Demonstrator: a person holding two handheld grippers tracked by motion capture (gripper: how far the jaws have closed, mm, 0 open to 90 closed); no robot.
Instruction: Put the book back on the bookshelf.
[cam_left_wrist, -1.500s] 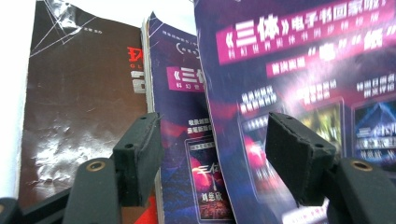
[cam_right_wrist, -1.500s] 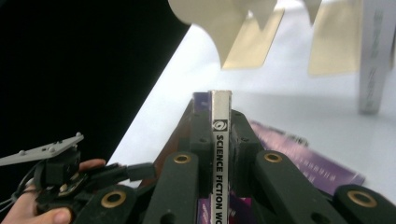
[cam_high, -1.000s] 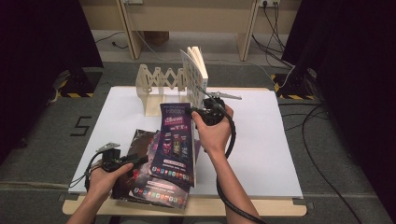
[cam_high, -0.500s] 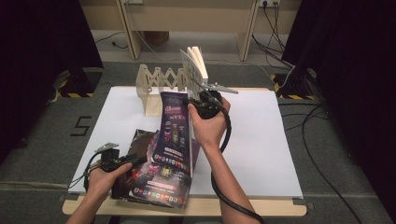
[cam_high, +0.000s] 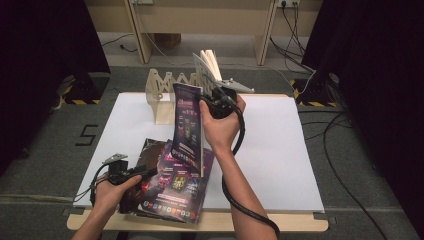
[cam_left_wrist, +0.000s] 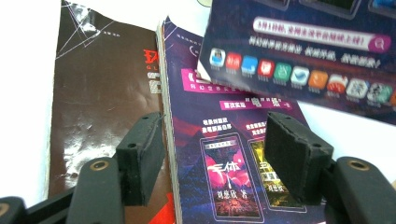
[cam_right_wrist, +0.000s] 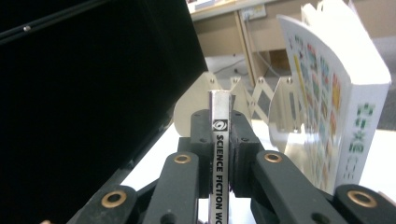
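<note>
- While it is clamped by its spine between the pads of the right gripper (cam_high: 212, 102), a purple magazine (cam_high: 187, 125) is held upright above the middle of the white table (cam_high: 280, 150), its lower edge hanging over the stack below.
- Along the spine, the words "SCIENCE FICTION" are read in the right gripper view (cam_right_wrist: 219, 158).
- A stack of magazines (cam_high: 172, 192) is seen lying flat near the front edge of the table, toward its left corner, with a brown-covered one (cam_left_wrist: 102, 93) under a purple one (cam_left_wrist: 224, 154).
- The left gripper (cam_high: 131, 175) is held low over this stack with its jaws parted and nothing pinched between them.
- A wooden accordion rack (cam_high: 167, 87) is set at the back edge, and a white book (cam_right_wrist: 336, 93) is stood in it.
</note>
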